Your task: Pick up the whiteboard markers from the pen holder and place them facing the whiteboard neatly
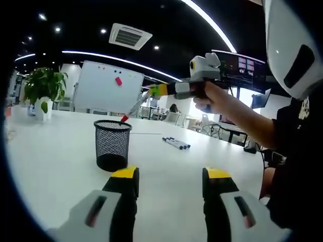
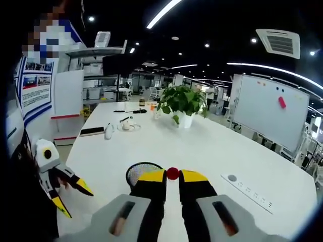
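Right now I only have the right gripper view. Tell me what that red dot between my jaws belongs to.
Observer: In the left gripper view, the right gripper is clamped on a grey marker that slants down, with its red end leading.
Operator: Say whether it is clear of the pen holder.
Observer: Barely. The red end sits just above the rim of the pen holder.
Operator: Report what is already laid out.
Observer: Blue-capped markers lie side by side on the table, beyond the holder.
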`<state>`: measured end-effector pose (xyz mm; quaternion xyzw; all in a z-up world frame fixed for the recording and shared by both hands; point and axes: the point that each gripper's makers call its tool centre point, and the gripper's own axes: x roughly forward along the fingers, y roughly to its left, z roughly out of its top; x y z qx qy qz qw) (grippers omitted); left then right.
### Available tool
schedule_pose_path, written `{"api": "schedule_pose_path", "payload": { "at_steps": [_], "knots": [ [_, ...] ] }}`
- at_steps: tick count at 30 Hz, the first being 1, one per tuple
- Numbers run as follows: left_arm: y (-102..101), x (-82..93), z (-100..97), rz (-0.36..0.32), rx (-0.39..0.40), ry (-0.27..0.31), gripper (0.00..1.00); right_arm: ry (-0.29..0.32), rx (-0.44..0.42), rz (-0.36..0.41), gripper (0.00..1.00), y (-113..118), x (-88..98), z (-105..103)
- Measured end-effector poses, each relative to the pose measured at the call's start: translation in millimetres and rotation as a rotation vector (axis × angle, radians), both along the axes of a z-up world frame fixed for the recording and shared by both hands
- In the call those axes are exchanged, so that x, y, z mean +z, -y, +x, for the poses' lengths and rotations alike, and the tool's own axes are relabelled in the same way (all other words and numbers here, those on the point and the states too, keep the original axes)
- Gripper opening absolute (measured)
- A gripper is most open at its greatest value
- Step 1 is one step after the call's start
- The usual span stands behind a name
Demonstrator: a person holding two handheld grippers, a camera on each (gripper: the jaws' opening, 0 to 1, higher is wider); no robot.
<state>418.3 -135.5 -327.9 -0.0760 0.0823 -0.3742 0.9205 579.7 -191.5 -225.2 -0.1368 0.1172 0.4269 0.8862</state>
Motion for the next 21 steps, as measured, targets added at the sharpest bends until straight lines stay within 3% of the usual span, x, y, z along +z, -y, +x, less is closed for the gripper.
{"api": "schedule_pose_path", "payload": {
  "at_steps": [21],
  "knots": [
    [1, -2.9, 2.1, 0.009, -0.001, -0.010, 0.52, -0.011, -0.036, 0.017, 0.13, 12, -6.5, 2]
  ]
}}
